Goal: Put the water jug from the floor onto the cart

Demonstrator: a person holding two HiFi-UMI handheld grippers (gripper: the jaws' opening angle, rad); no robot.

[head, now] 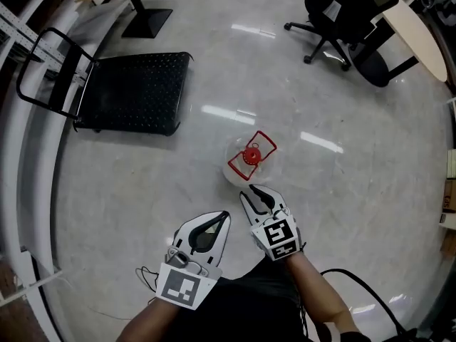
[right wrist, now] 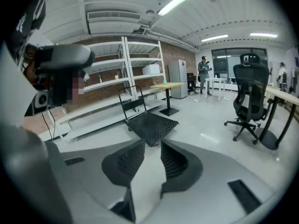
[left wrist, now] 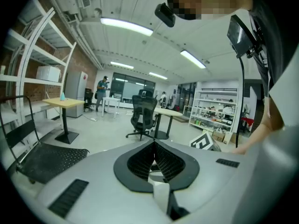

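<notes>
From overhead alone the water jug (head: 249, 159) shows; left gripper (left wrist: 153, 144) jaws together, right gripper (right wrist: 152, 143) jaws apart.

water jug (head: 249, 159) on floor (head: 349, 198) just before right gripper (head: 251, 190) | cart (head: 139, 91) well left | chair (head: 342, 9) far right, perhaps under table (head: 419, 33)

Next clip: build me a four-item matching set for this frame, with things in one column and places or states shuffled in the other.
1. clear water jug with red cap
2. black flat platform cart
3. left gripper
4. right gripper

A. jaws apart, nothing between them
B. jaws together
C. on the floor ahead of both grippers
D. beside the white shelving

Pairs: 1-C, 2-D, 3-B, 4-A
</notes>
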